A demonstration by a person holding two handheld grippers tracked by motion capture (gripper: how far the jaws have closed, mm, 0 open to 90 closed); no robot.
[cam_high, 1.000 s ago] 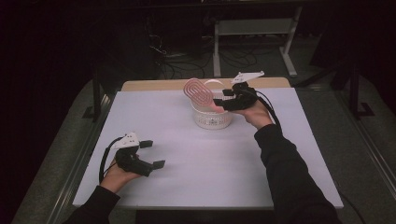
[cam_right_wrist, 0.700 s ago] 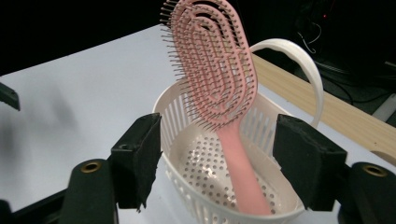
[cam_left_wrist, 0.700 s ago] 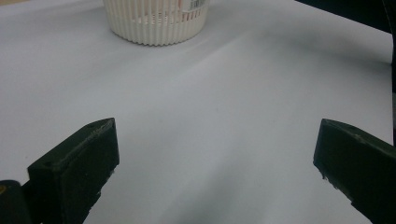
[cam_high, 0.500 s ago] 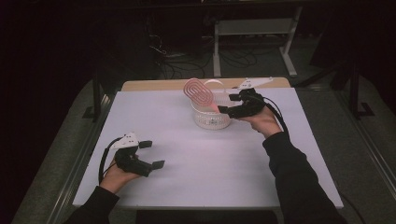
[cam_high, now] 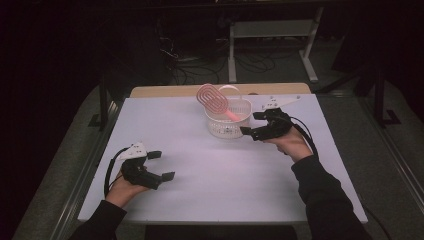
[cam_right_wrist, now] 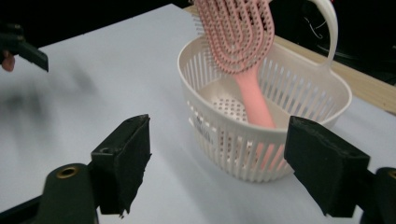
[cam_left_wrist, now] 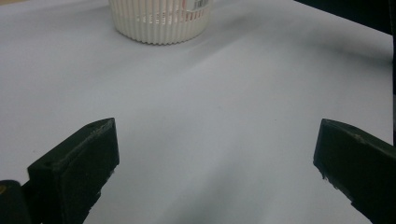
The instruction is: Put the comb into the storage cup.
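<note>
A pink hairbrush [cam_high: 212, 98] stands handle-down in a white slotted basket [cam_high: 227, 131] at the back middle of the white table [cam_high: 225, 190], its head leaning out over the rim. My right gripper [cam_high: 250, 123] hovers just right of the basket, apart from it. Its jaws have just been opening and nothing is between them. In the right gripper view the brush [cam_right_wrist: 236, 32] and basket [cam_right_wrist: 327, 84] lie ahead of my right gripper [cam_right_wrist: 217, 154]. My left gripper [cam_high: 163, 165] rests open at the front left, empty. The left gripper view shows my left gripper [cam_left_wrist: 217, 140] wide open over bare table, with the basket [cam_left_wrist: 161, 23] far off.
A wooden strip [cam_high: 165, 91] runs along the table's back edge. Behind it a metal stand [cam_high: 270, 30] and cables lie on the dark floor. Dark rails border the table on both sides.
My right gripper has drawn back from the brush handle over the basket, moving right and slightly down, with its jaws wider. The brush stays in the basket. My left hand has not moved.
</note>
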